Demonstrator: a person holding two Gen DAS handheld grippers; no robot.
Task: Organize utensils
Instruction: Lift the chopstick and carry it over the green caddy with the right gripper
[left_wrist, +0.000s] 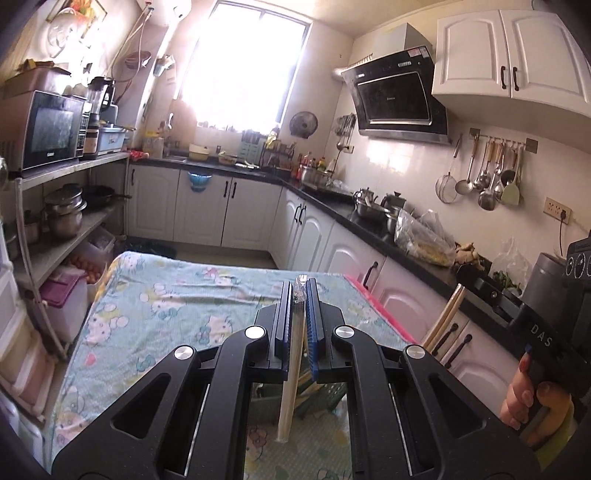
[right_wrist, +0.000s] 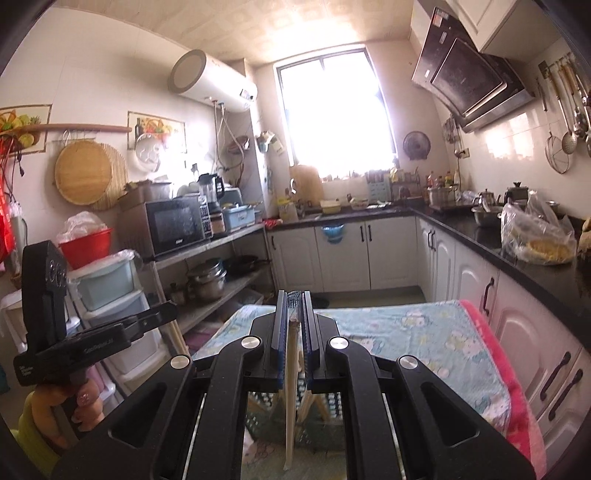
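Note:
My left gripper (left_wrist: 299, 291) is shut on wrapped wooden chopsticks (left_wrist: 291, 373) that hang down between the fingers toward the table, with the clear wrapper end sticking up at the tips. My right gripper (right_wrist: 294, 304) is shut on another pair of chopsticks (right_wrist: 291, 398), also hanging down. A dark green slotted basket (left_wrist: 317, 397) sits on the table under the left gripper; it also shows under the right gripper (right_wrist: 325, 417). The right gripper's chopstick ends (left_wrist: 443, 317) show at the right in the left wrist view.
The table wears a pale blue cartoon-print cloth (left_wrist: 177, 295) with a pink edge (right_wrist: 495, 343). White cabinets under a black counter (left_wrist: 369, 221) run along the right. A shelf rack with a microwave (right_wrist: 177, 225) and pots stands at the left.

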